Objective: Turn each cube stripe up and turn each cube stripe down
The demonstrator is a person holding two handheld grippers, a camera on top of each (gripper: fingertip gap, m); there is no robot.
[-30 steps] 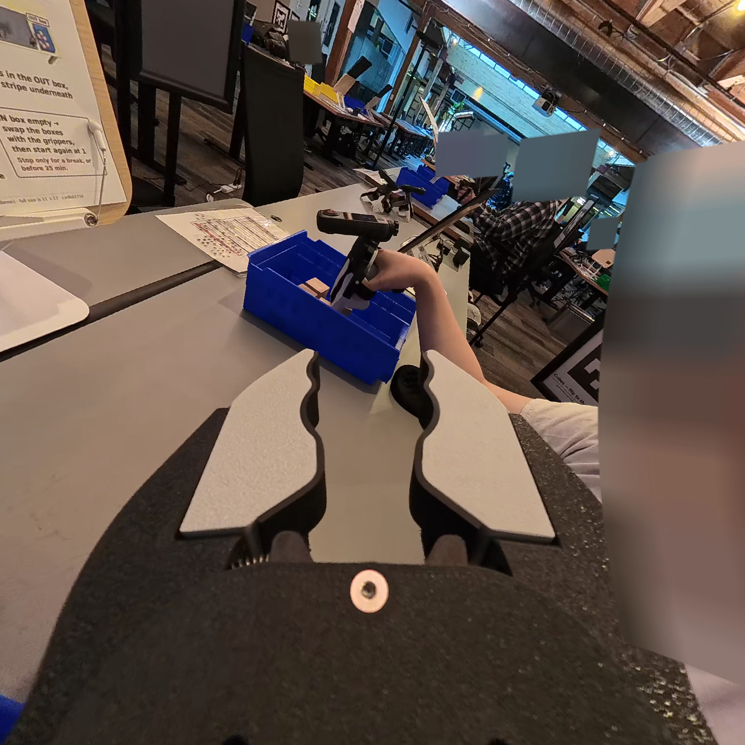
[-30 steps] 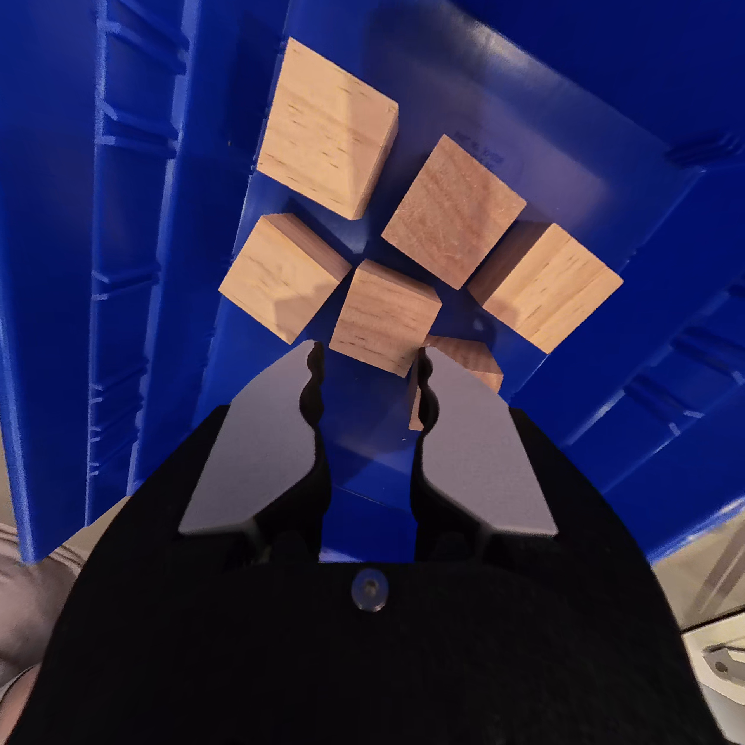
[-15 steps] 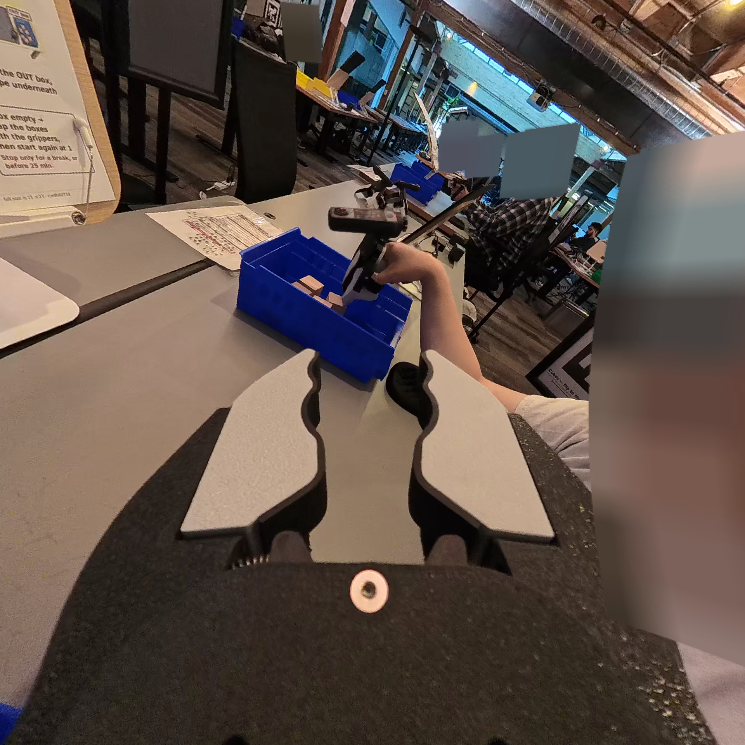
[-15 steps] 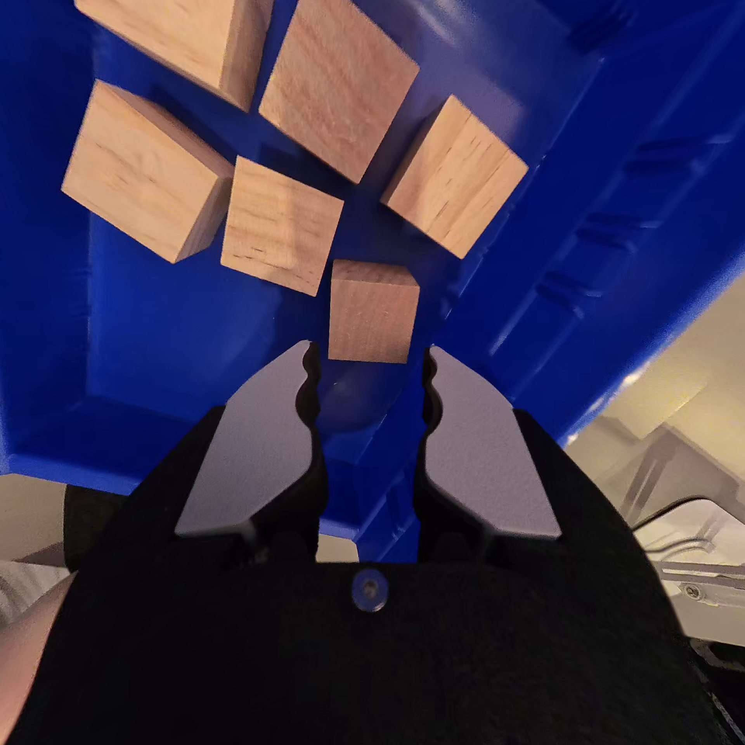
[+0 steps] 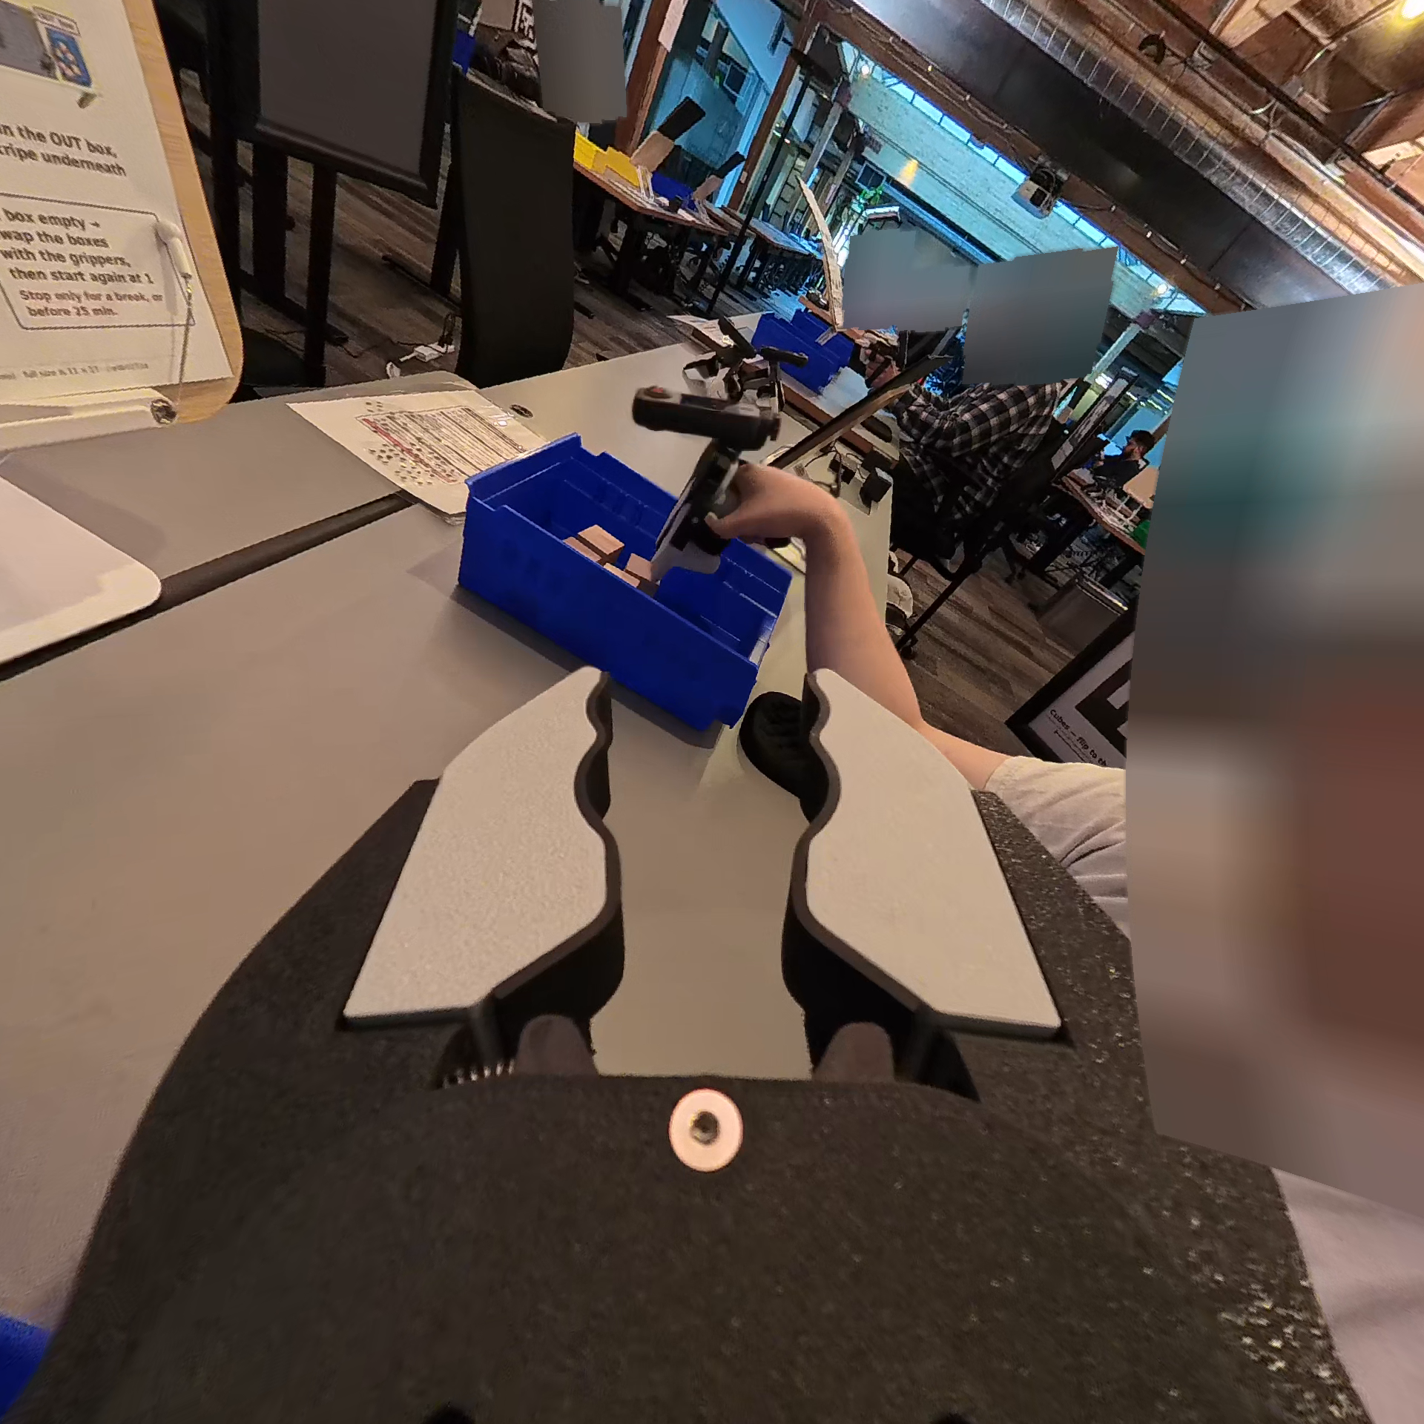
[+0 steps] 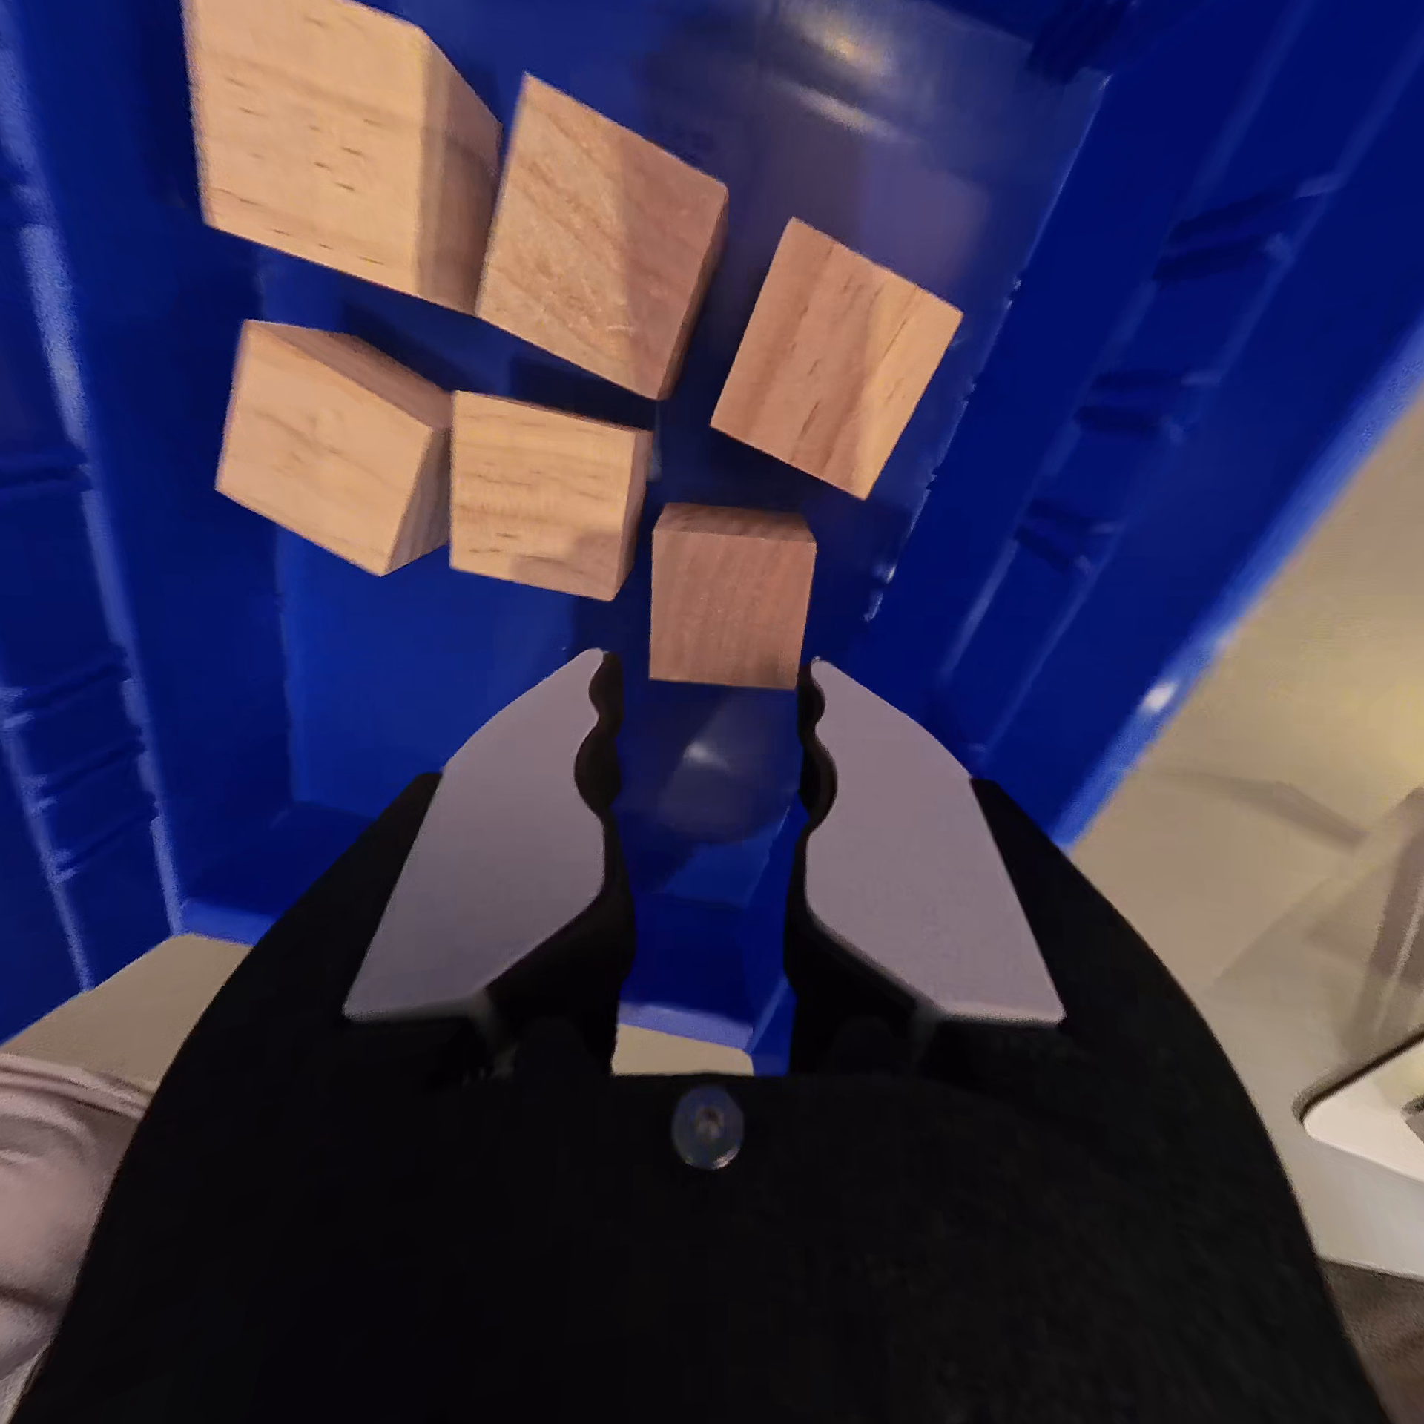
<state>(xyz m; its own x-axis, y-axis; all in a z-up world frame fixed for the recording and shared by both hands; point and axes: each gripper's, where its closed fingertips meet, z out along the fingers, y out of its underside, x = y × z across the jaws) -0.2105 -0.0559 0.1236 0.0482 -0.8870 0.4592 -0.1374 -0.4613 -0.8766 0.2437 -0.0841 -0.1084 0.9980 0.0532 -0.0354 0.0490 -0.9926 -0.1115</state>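
Several plain wooden cubes lie in a blue bin point(image 6: 1079, 193); no stripe shows on any face. My right gripper point(image 6: 705, 678) is open and empty inside the bin, its tips just short of the nearest, darker cube point(image 6: 728, 597). A pale cube point(image 6: 543, 493) lies to its left and another point(image 6: 836, 358) up to the right. In the left wrist view my left gripper point(image 5: 705, 682) is open and empty above the grey table point(image 5: 231, 732), well short of the blue bin point(image 5: 616, 616). The right gripper point(image 5: 693, 524), held in a hand, reaches into the bin there.
An instruction board point(image 5: 85, 216) stands at the far left, with a white tray point(image 5: 54, 578) below it. A printed sheet point(image 5: 431, 439) lies behind the bin. A black object point(image 5: 774, 740) sits by the bin's near corner. People sit at desks beyond the table.
My right gripper has swung from the middle cubes to line up with the nearest dark cube and moved closer to it. The left gripper has stayed open with only slight drift.
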